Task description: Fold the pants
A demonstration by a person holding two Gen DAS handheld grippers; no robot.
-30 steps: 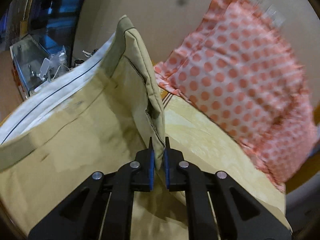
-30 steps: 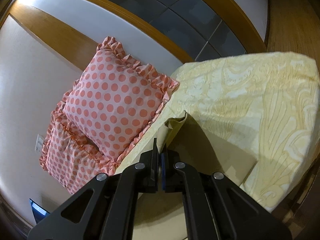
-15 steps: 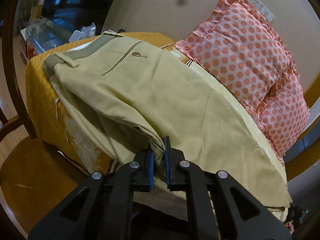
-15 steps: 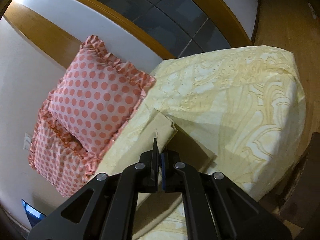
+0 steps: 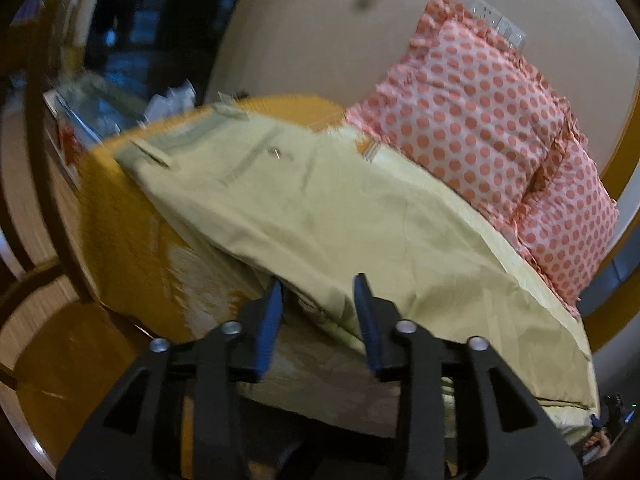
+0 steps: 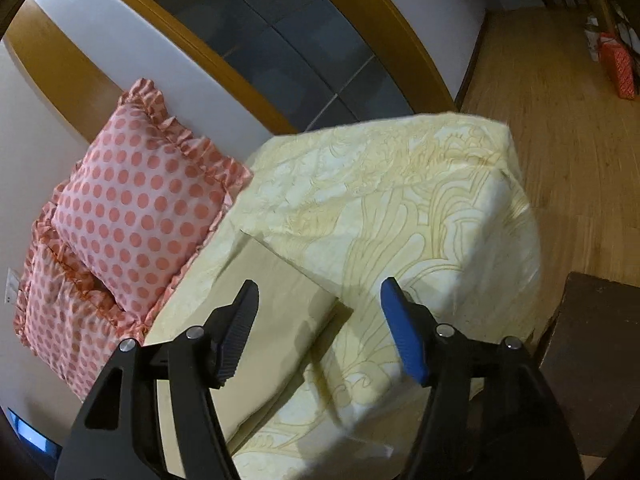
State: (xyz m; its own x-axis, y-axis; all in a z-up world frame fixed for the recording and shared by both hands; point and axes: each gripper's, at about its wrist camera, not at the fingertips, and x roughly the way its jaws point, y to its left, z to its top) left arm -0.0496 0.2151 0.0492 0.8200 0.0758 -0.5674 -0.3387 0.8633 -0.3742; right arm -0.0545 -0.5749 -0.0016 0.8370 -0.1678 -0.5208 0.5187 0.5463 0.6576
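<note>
Khaki pants (image 5: 320, 216) lie spread on the bed, waistband and back pocket at the far left, legs running toward the right. My left gripper (image 5: 319, 292) is open, its blue pads on either side of the pants' near folded edge. In the right wrist view the leg end of the pants (image 6: 276, 300) lies flat on the yellow patterned bedspread (image 6: 420, 216). My right gripper (image 6: 320, 304) is wide open just above that leg end, holding nothing.
Two pink polka-dot pillows (image 5: 492, 136) lean against the wall behind the bed; they also show in the right wrist view (image 6: 136, 208). A wooden floor (image 6: 560, 120) lies beyond the bed's end. A dark wooden piece (image 6: 600, 344) stands at lower right. A cluttered glass stand (image 5: 100, 104) is at far left.
Both grippers were shut on the pants' edges; they lowered the fabric onto the bed and have now opened, letting go. The pants lie flat.
</note>
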